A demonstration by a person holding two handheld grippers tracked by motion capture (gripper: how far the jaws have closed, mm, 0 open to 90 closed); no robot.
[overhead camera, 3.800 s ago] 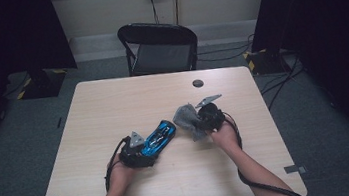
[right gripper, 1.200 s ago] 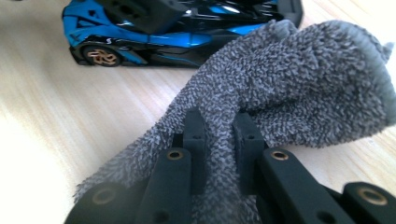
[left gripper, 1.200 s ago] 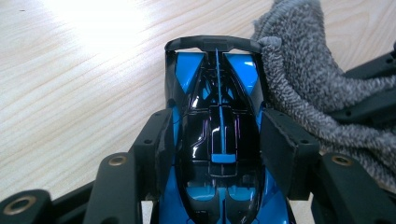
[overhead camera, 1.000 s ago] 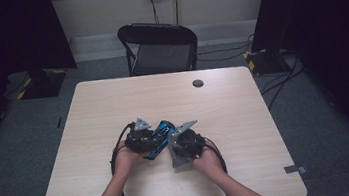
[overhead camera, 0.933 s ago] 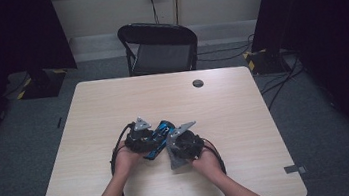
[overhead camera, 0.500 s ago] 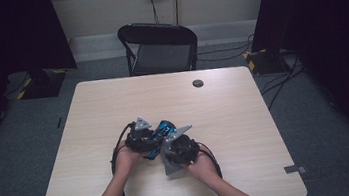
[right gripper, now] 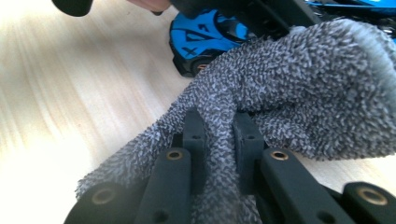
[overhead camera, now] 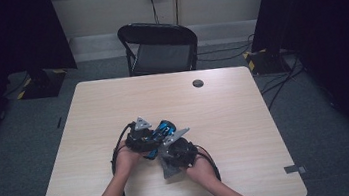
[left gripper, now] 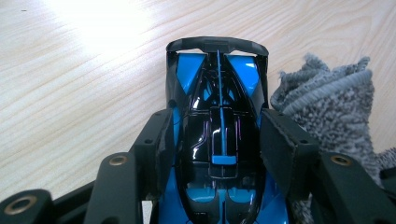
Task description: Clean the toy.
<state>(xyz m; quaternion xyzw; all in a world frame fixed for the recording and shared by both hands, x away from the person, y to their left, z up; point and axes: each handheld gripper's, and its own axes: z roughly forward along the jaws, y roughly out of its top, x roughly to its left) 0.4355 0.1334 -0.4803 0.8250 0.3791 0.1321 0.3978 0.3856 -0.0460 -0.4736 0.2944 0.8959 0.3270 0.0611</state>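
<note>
High view puts both grippers close together at the near middle of the desk (overhead camera: pixel 245 119), with bare wood on every side of them: a wide stretch toward the far edge, and clear strips out to the left and right edges. Left gripper (left gripper: pixel 215 140) has its jaws clamped on the sides of a blue and black toy car (left gripper: pixel 218 116), whose rear wing points away from the jaws and lies flat over the wood. Just right of those jaws, touching the car's flank, bunches a grey cloth (left gripper: pixel 327 98). Right gripper (right gripper: pixel 219 135) has its jaws nearly together, pinching a fold of the cloth (right gripper: pixel 299 84), the rest of which billows ahead of them and presses against the car (right gripper: pixel 205 35). Beyond the cloth the other gripper's black body crosses the top of the right gripper view, so little free room is left ahead of these jaws. Far ahead of both, near the desk's far edge, sits a small dark disc (overhead camera: pixel 198 83), well apart, and a black chair (overhead camera: pixel 158 47) stands behind the desk.
</note>
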